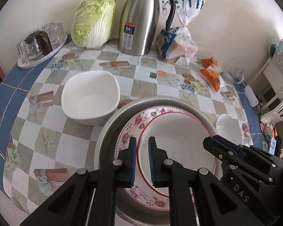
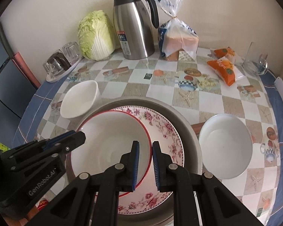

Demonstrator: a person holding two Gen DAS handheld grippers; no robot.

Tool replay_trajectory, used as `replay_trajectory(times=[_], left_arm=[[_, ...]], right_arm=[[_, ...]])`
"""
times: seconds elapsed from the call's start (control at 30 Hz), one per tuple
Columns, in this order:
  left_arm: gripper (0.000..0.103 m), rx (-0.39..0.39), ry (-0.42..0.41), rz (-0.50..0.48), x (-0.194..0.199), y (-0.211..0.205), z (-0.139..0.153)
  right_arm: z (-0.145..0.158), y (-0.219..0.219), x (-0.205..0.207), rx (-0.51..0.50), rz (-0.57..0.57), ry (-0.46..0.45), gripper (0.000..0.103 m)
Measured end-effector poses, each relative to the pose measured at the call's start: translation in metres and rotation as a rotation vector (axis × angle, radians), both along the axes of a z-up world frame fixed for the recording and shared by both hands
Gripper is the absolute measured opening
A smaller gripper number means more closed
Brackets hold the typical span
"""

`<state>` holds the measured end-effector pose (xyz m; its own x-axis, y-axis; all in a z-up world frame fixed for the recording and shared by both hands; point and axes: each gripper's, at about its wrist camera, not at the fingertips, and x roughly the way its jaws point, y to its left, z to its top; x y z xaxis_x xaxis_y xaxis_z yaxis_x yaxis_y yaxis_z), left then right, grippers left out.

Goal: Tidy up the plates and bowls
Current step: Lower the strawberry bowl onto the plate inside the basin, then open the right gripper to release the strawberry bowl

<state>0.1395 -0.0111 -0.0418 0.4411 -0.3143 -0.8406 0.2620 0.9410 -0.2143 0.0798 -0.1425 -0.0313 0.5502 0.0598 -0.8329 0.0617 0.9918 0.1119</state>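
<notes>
The left claw (image 1: 142, 160) sat nearest the lens, its jaws drawn almost together with the red rim of the red-rimmed plate (image 1: 179, 141) running through the narrow gap. Whether the pads actually pinched that rim could not be told from the left view; the rim appeared to lie just below them. The right claw (image 2: 145, 162) stood the same way at the plate's opposite edge, jaws nearly closed and straddling the red line, and its hold was equally unclear.

Beneath both claws lay the stack: the red-rimmed plate (image 2: 111, 141) rested off-centre on the floral plate (image 2: 166, 131), which in turn sat inside the grey basin (image 2: 179, 116). The nesting by size suggested the larger pieces had been gathered first to give a stable base. One claw on each side of the top plate was judged a sensible arrangement for lifting or settling a wide, shallow dish level.

Ahead and to the left of the left claw stood a squarish bowl (image 1: 90, 101), beside the basin's rim. To the right of the right claw sat a round bowl (image 2: 225, 146), also hard against the basin. Both were empty, upright and not yet stacked; they were judged the remaining pieces.

Beyond the claws, by the wall, stood a cabbage (image 1: 94, 20), a flask (image 1: 139, 18) and bagged bread (image 1: 177, 41), well apart from the work.
</notes>
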Motion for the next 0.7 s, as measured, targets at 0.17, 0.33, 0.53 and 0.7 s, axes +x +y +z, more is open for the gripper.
replay_trajectory(times=[0.17,0.33,0.53,0.7], left_arm=[[0.012,-0.011,-0.031,0.016,-0.001,0.005,0.01],[0.041,0.0,-0.034,0.055,0.004,0.015,0.013],[0.059,-0.009,-0.012,0.129,0.016,0.036,0.017],[0.073,0.015,-0.007,0.173,0.027,0.049,0.024]], right_arm=[[0.007,-0.002,-0.002,-0.008,-0.013,-0.028,0.016],[0.009,-0.005,-0.001,-0.011,-0.033,-0.039,0.016],[0.004,-0.014,0.004,0.002,-0.077,-0.017,0.045],[0.006,-0.017,0.009,0.02,-0.099,-0.036,0.071]])
